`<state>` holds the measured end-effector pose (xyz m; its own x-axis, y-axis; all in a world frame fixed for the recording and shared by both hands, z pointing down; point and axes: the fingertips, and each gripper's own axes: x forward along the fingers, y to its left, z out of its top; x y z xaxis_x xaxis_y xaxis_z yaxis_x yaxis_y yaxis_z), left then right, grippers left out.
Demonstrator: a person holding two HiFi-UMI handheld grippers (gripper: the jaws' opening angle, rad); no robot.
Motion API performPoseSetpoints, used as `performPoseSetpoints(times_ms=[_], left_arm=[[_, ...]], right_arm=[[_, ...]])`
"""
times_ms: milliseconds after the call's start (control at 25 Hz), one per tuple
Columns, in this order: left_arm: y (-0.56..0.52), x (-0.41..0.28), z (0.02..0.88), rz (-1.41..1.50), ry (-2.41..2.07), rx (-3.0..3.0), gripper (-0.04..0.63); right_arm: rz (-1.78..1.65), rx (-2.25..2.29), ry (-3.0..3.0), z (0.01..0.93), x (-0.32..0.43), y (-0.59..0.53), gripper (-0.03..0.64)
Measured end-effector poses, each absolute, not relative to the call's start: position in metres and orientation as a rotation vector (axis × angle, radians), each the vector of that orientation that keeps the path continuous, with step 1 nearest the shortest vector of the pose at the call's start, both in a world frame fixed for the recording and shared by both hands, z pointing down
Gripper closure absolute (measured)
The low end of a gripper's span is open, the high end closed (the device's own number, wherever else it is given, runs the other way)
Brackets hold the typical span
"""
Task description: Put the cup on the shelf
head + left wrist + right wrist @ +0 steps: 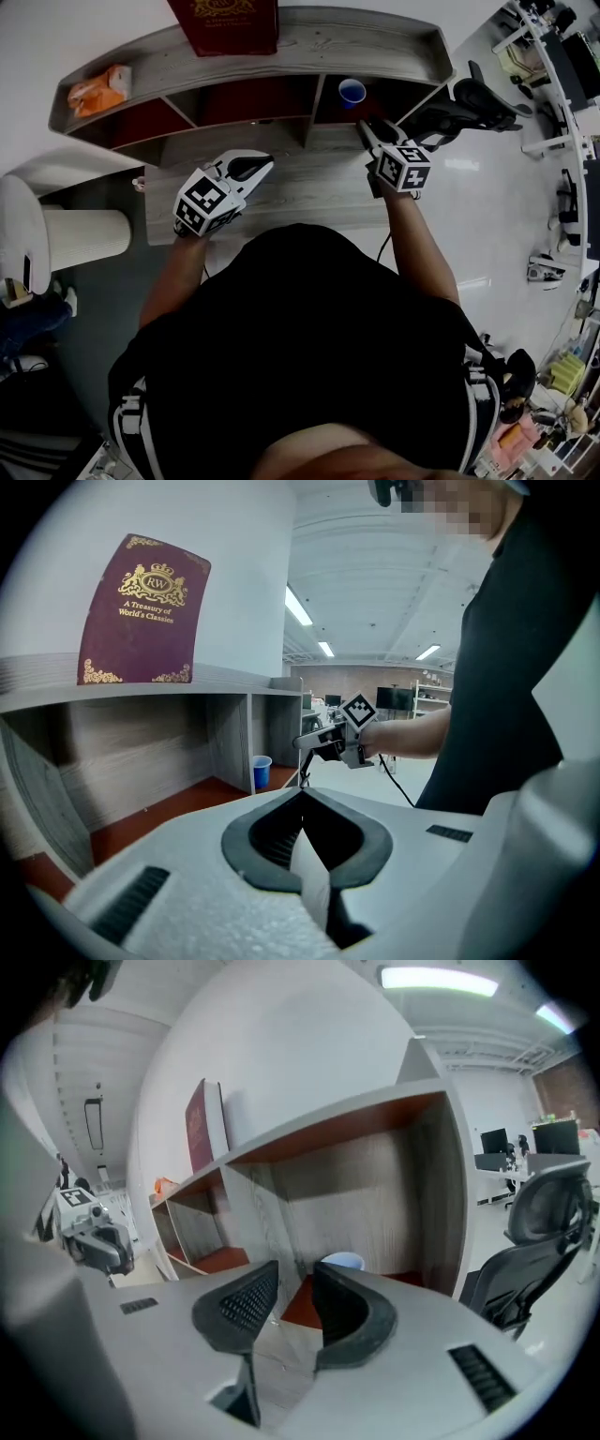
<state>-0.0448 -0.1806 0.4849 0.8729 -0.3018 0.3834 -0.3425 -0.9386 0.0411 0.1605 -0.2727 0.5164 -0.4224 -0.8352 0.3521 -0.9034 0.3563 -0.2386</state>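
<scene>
Fingers (239,1305) of the right gripper (295,1269) stand a little apart, with a narrow gap between the two dark pads, and nothing is in that gap; only the shelf floor shows through it. Beyond these jaws, clearly apart from them, stands the cup (342,1261). It is blue and upright, with the mouth open to the top. It rests on the red-brown floor of the right compartment of the shelf (375,42), closer to the divider than to the outer wall. The right gripper is in front of this same compartment and points toward it, but it does not touch the cup. The left gripper (302,792) has its jaws closed together, tip against tip, and holds nothing. In the head view it is over the grey lower board (281,183), before the middle compartment, well apart from the cup. On the top of the shelf a dark red book (225,23) stands upright against the white wall, and an orange packet (98,91) lies at the left end. At the right of the shelf, on the pale floor, stands a black office chair (473,101).
</scene>
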Motion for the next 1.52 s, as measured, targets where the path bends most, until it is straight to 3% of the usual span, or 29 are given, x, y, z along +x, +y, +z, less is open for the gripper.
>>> performPoseSetpoints(times_ms=[360, 1520], left_arm=[[-0.169, -0.054, 0.480, 0.554, -0.475, 2.955, 0.580], [-0.148, -0.071, 0.476, 0.521, -0.340, 2.997, 0.580]], right_arm=[[0.634, 1.574, -2.528, 0.485, 0.143, -0.245, 0.591], [0.577, 1.637, -2.535, 0.440, 0.123, -0.158, 0.607]])
